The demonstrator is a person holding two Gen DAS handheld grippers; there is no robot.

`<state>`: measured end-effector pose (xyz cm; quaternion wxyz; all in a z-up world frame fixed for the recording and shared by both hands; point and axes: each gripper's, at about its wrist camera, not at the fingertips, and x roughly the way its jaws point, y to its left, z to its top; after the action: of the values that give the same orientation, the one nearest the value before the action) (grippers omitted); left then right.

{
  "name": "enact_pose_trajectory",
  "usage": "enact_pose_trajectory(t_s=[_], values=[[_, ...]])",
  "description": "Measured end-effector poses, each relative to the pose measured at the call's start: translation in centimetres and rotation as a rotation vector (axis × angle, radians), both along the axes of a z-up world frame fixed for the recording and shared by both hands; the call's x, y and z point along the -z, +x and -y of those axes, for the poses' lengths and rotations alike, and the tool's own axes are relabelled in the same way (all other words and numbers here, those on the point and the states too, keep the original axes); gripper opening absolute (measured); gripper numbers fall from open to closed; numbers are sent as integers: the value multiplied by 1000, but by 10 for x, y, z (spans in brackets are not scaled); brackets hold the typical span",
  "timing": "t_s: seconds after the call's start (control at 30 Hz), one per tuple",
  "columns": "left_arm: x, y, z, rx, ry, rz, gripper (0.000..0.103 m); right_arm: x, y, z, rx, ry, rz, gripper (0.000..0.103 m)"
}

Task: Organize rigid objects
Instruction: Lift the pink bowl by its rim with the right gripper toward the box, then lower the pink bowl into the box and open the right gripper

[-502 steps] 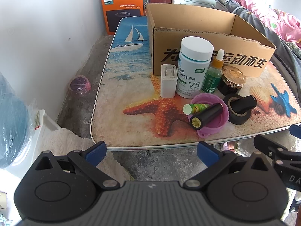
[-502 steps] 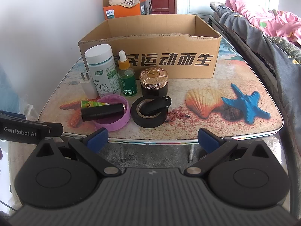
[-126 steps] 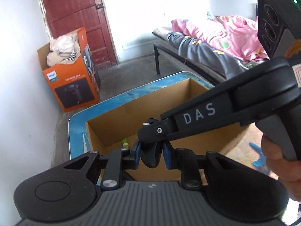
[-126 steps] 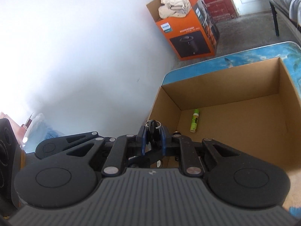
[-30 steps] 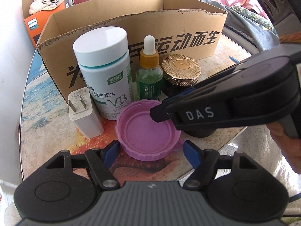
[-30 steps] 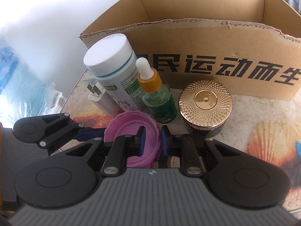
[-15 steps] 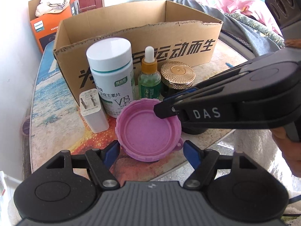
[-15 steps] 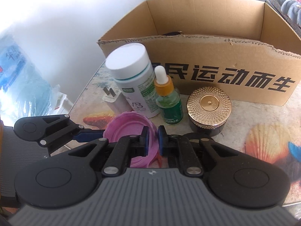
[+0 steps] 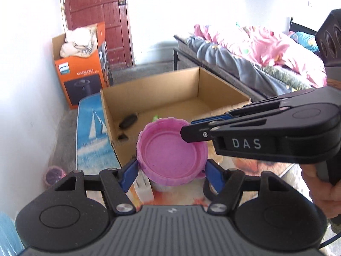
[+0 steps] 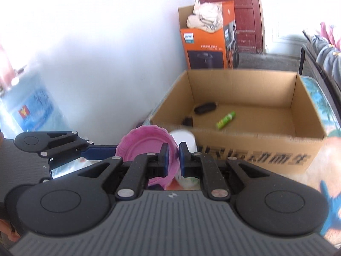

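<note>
A pink round lid [image 9: 170, 151] is lifted above the table, in front of the open cardboard box [image 9: 221, 89]. My right gripper [image 10: 173, 156] is shut on the lid's rim [image 10: 172, 149]. My left gripper [image 9: 171, 170] spans the lid, its blue pads [image 9: 129, 171] against the sides. Inside the box lie a black key fob [image 10: 204, 107], a green tube [image 10: 226, 119] and a small dark object [image 10: 187, 120]. The white bottle [image 10: 184, 140] stands below, partly hidden by the lid.
A white plug adapter [image 9: 145, 186] and black tape roll [image 9: 207, 188] sit on the table under the lid. An orange Philips box [image 10: 207, 47] stands on the floor behind, by the red door. A bed [image 9: 255, 57] runs along the right.
Both grippers have risen with the pink lid, from table level up to the box's height. The views now look over the box rim into it.
</note>
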<state>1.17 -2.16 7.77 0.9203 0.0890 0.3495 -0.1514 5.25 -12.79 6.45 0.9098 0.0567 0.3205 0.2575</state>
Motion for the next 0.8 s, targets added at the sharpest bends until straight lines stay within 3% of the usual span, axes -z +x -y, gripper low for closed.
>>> enact_pose_trajectory(t_s=[0.13,0.27,0.37,0.57,0.8], values=[[-21,31,8,9,12,11,70,-27,26,9,4,20,20,9],[-30,79,16,26,5,-57,70,-39,73,20,15,21,-16,9],[-29,118,22,44,1,-128,70,-36,115,31,33,21,-92,9],[10,196,34,70,-8,-346,70,5,191,56,63,47,-321,9],[70,258,44,61,22,-554,70,67,245,57,70,0,-538,9]])
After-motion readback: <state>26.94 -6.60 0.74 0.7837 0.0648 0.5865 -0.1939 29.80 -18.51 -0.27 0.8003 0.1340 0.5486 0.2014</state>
